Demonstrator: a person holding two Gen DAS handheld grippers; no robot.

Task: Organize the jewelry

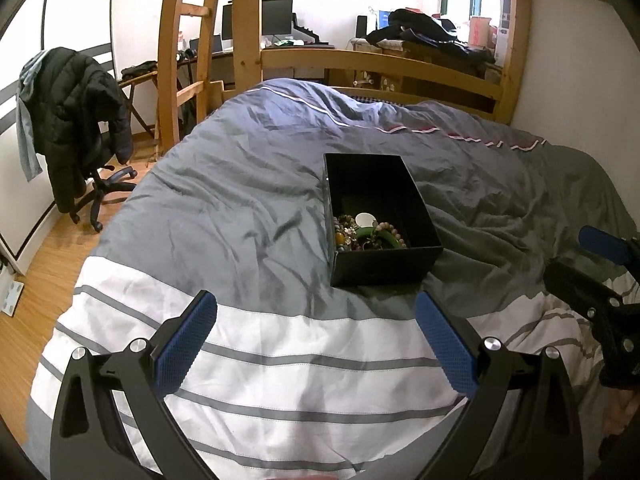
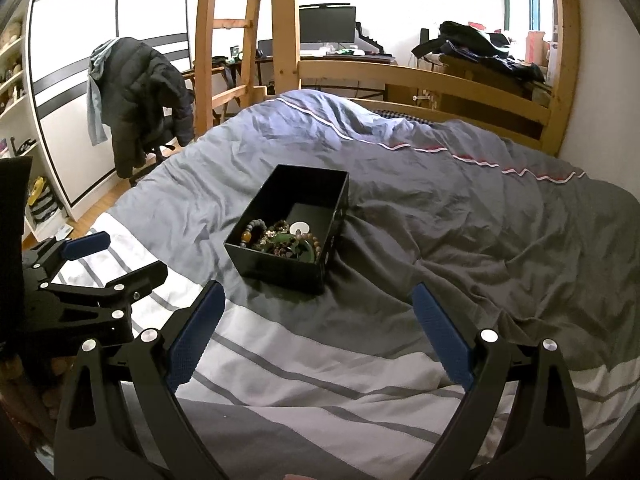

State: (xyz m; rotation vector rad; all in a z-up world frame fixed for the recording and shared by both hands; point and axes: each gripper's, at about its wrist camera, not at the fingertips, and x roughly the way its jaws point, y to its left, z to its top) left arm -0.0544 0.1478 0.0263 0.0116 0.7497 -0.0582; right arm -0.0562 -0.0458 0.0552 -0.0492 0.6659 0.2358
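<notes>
A black open box (image 1: pixel 384 264) stands on the bed, holding a heap of jewelry (image 1: pixel 370 234): bead bracelets, a green bangle and a white round disc. It also shows in the right wrist view (image 2: pixel 280 270) with the jewelry (image 2: pixel 282 240) at its near end. My left gripper (image 1: pixel 316 312) is open and empty, held over the white striped part of the duvet, short of the box. My right gripper (image 2: pixel 318 302) is open and empty, also just short of the box. Each gripper shows at the edge of the other's view.
The grey and white striped duvet (image 1: pixel 248 200) covers the bed. A wooden bed frame (image 1: pixel 376 60) and ladder stand behind. An office chair with a black jacket (image 1: pixel 76 120) is on the wooden floor at left. Desks with monitors line the far wall.
</notes>
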